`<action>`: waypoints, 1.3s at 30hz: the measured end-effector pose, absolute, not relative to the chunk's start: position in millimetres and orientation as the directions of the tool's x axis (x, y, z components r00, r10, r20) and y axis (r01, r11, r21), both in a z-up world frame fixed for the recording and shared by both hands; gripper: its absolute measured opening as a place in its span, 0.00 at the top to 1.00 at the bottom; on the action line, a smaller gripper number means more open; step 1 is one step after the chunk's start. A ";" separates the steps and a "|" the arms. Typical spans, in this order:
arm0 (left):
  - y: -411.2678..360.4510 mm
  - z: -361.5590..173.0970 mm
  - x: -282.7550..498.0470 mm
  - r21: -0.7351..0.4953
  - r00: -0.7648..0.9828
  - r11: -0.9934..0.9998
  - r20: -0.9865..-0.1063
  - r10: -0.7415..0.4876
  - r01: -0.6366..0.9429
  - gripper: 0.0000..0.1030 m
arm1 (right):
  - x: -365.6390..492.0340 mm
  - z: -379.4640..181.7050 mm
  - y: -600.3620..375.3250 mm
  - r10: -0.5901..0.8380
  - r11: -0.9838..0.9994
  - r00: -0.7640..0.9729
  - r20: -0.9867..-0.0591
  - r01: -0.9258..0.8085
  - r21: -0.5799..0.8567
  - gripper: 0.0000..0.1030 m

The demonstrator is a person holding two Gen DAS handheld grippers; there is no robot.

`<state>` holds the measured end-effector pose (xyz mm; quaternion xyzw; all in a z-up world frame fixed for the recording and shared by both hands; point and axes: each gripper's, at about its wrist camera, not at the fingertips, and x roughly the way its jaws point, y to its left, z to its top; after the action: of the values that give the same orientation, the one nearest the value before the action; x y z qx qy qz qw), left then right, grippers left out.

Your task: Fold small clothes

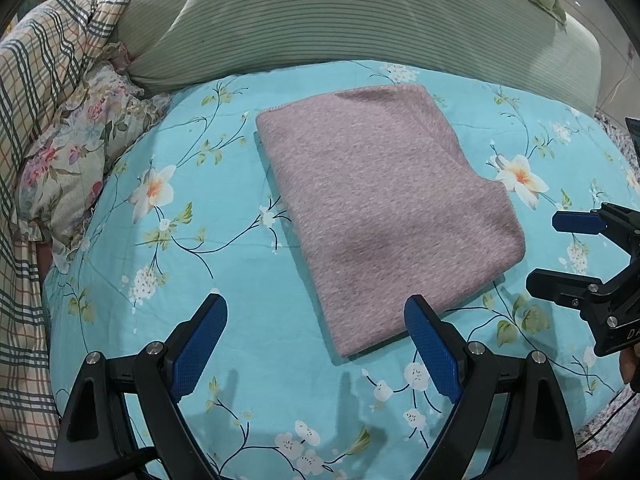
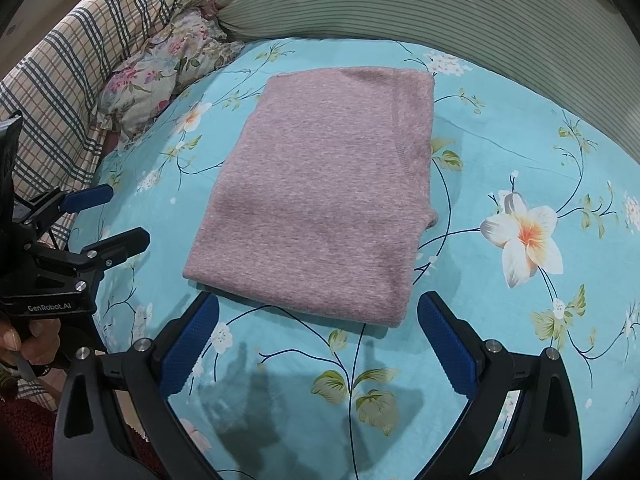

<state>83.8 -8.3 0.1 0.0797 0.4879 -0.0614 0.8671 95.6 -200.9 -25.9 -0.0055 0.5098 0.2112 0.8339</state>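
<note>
A mauve knit garment (image 1: 384, 208) lies folded into a flat rectangle on the turquoise floral bedsheet (image 1: 180, 264); it also shows in the right wrist view (image 2: 324, 200). My left gripper (image 1: 316, 312) is open and empty, just in front of the garment's near edge, its right finger (image 1: 430, 344) beside the near corner. My right gripper (image 2: 318, 312) is open and empty, just short of the garment's near edge. Each gripper shows in the other's view: the right gripper (image 1: 560, 252) at the far right, the left gripper (image 2: 120, 220) at the far left.
A green striped pillow (image 1: 340, 16) lies behind the garment. A plaid quilt (image 1: 36, 80) and a floral pillow (image 1: 76, 148) are bunched at the left. The sheet (image 2: 520, 160) spreads around the garment on all sides.
</note>
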 end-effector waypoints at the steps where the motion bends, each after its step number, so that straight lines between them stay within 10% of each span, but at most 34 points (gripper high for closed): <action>1: -8.4 0.1 83.8 0.078 0.517 0.980 -0.856 -0.029 0.185 0.12 | 95.7 -25.9 -201.1 0.347 0.911 0.391 -0.853 -0.358 0.206 0.03; 39: -11.8 4.7 81.9 0.083 0.528 0.980 -0.849 -0.026 0.182 0.12 | 94.6 -22.8 -203.7 0.348 0.912 0.393 -0.851 -0.353 0.210 0.03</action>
<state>81.9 -11.8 4.7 0.0810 0.4823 -0.0596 0.8702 94.6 -203.7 -22.8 -0.0025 0.5094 0.2100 0.8345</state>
